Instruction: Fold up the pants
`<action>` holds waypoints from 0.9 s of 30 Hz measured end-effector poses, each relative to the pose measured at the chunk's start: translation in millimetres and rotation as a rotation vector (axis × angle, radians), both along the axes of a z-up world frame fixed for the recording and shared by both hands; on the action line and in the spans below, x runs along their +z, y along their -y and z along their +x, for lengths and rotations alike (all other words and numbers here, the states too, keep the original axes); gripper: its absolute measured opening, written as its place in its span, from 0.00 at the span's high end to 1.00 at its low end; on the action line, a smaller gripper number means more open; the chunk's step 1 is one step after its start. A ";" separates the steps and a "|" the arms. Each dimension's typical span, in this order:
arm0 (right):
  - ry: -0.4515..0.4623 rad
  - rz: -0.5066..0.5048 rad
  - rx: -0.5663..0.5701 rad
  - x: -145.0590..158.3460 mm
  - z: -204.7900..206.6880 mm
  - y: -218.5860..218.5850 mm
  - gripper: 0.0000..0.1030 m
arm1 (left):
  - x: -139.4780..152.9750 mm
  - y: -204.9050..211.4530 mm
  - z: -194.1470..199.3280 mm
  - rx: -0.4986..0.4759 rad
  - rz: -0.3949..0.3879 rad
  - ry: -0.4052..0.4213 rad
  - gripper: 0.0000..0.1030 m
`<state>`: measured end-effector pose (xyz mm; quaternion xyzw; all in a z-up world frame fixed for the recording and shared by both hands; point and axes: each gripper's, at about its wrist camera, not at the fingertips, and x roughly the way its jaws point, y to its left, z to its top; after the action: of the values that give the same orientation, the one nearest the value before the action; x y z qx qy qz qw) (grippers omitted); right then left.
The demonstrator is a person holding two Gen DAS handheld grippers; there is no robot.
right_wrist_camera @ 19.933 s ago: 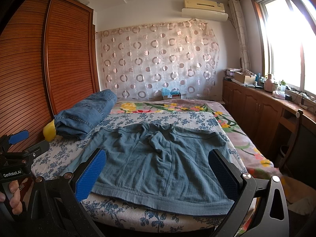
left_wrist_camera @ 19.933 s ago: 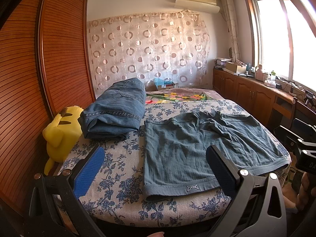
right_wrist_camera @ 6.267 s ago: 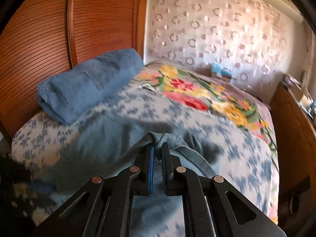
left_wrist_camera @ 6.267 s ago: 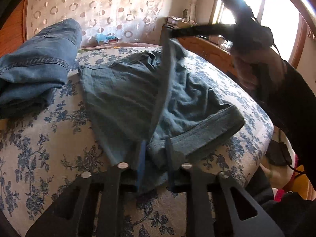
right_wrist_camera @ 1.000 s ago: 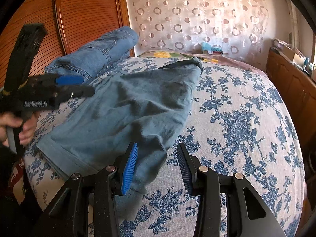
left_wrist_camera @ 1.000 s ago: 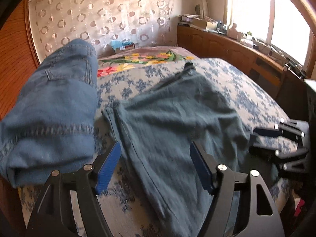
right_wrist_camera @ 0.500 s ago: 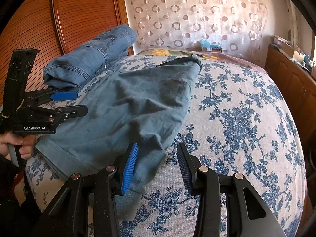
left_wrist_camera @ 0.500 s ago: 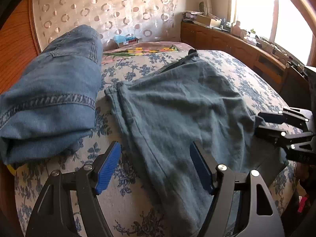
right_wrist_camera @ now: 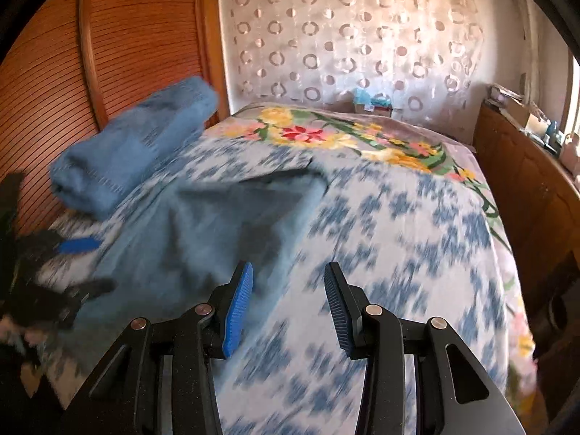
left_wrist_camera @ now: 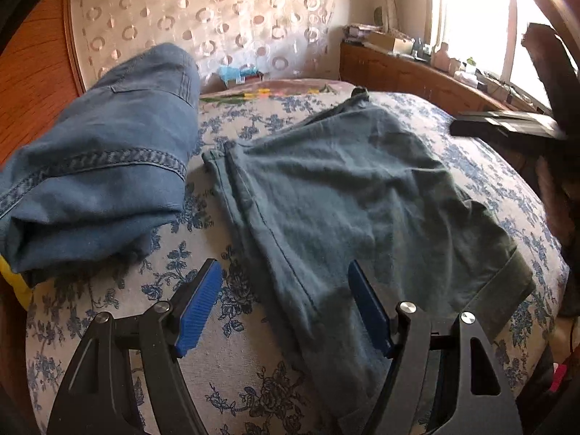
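Presently: grey-green cotton pants (left_wrist_camera: 344, 199), halved lengthwise on floral bedspread (left_wrist_camera: 232, 373). Left gripper (left_wrist_camera: 282, 308) wide open, empty; right gripper (right_wrist_camera: 286, 304) half-open, empty. Next, probably: grasp hem, fold toward waistband.

We see the grey-green cotton shorts (left_wrist_camera: 348, 203) lying folded on the blue-flowered bedspread (left_wrist_camera: 235, 373), just right of the rolled blue denim jeans (left_wrist_camera: 105, 159); behind both lies the flower-printed blanket (right_wrist_camera: 362, 137), before the ring-patterned curtain (right_wrist_camera: 355, 36).
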<state>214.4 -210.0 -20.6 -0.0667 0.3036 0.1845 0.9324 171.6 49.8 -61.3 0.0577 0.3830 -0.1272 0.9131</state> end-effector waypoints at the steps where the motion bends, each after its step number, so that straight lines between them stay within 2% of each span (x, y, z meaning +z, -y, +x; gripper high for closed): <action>1: -0.004 0.002 0.003 2.1 13.2 -1.8 0.59 | 0.5 -1.6 0.2 0.003 -0.008 -0.001 0.29; 6: -0.024 -0.020 0.001 -1.4 72.5 -21.7 0.59 | 1.7 -7.8 0.9 0.013 -0.046 -0.001 0.29; 14: -0.090 -0.058 -0.059 -17.5 140.6 -49.8 0.59 | 0.3 -7.7 1.8 0.009 -0.055 -0.009 0.29; 17: -0.095 -0.054 -0.048 -10.7 158.9 -57.0 0.91 | 0.4 -7.6 2.5 0.010 -0.057 -0.014 0.29; 19: -0.047 -0.069 -0.065 -2.4 163.1 -61.1 0.93 | 0.3 -7.3 3.0 0.008 -0.059 -0.016 0.29; 23: 0.034 -0.059 -0.113 13.1 156.2 -59.5 0.91 | 0.8 -7.3 3.1 0.007 -0.063 -0.017 0.29; 24: 0.027 -0.056 -0.118 14.1 154.1 -58.4 0.83 | 0.9 -7.4 3.5 0.009 -0.063 -0.016 0.29; 27: -0.012 -0.033 -0.114 14.5 139.2 -50.2 0.79 | 0.1 -8.8 3.6 0.014 -0.065 -0.014 0.29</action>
<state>353.7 -159.9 -6.0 -0.0635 0.3156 0.1267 0.9383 175.2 58.6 -61.3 0.0245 0.3853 -0.1337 0.9127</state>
